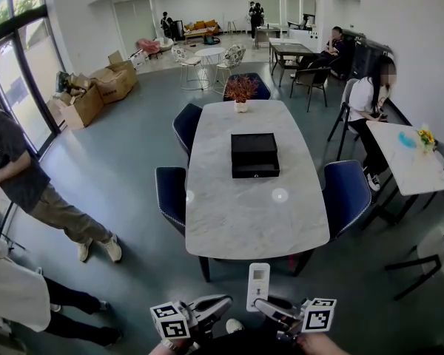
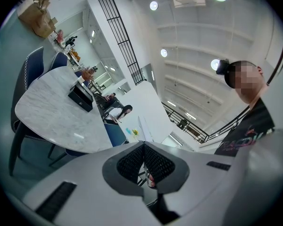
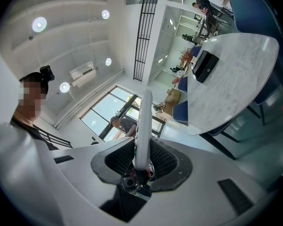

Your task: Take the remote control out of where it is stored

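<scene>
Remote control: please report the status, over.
Right gripper shut on remote control. Left gripper shut, empty. Black box closed, on table. Nothing blocks the remote.

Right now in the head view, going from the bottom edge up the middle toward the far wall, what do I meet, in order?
remote control → marble table → black box → potted plant → round white table → orange sofa
</scene>
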Action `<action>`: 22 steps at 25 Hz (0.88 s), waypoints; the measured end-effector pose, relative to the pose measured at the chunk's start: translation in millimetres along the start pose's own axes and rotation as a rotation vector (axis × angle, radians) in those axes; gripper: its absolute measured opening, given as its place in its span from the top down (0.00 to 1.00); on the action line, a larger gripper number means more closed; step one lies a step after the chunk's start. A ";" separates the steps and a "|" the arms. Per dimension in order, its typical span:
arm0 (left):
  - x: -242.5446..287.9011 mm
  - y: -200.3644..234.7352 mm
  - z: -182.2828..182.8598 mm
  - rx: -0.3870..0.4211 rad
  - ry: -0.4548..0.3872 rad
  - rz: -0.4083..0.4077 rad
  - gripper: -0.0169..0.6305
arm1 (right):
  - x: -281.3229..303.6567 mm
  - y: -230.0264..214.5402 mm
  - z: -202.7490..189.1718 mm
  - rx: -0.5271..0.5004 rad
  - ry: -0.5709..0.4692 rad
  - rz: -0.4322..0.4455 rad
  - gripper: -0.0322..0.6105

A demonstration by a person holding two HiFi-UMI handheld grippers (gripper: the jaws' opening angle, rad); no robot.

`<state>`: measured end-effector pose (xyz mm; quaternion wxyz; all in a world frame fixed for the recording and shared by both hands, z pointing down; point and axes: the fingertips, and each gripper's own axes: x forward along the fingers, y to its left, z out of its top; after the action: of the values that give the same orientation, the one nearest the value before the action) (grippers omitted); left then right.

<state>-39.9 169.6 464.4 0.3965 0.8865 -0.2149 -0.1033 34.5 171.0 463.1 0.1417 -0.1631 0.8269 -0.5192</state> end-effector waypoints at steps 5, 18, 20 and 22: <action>-2.1 3.1 -2.7 -0.012 -0.008 0.003 0.96 | -2.3 -4.4 0.8 -0.044 0.012 -0.032 0.78; 0.8 0.8 -0.4 -0.011 -0.007 0.002 0.96 | -2.8 -3.1 2.1 -0.042 0.011 -0.029 0.78; 0.5 0.8 0.1 -0.012 -0.008 0.003 0.96 | -2.5 -1.6 4.3 -0.064 0.016 -0.037 0.78; -0.6 0.9 1.2 -0.013 -0.009 0.004 0.96 | 0.1 1.2 1.7 -0.011 -0.001 -0.010 0.78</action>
<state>-41.1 168.6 464.3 0.4016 0.8829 -0.2180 -0.1078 35.0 170.1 461.3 0.1387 -0.1680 0.8288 -0.5154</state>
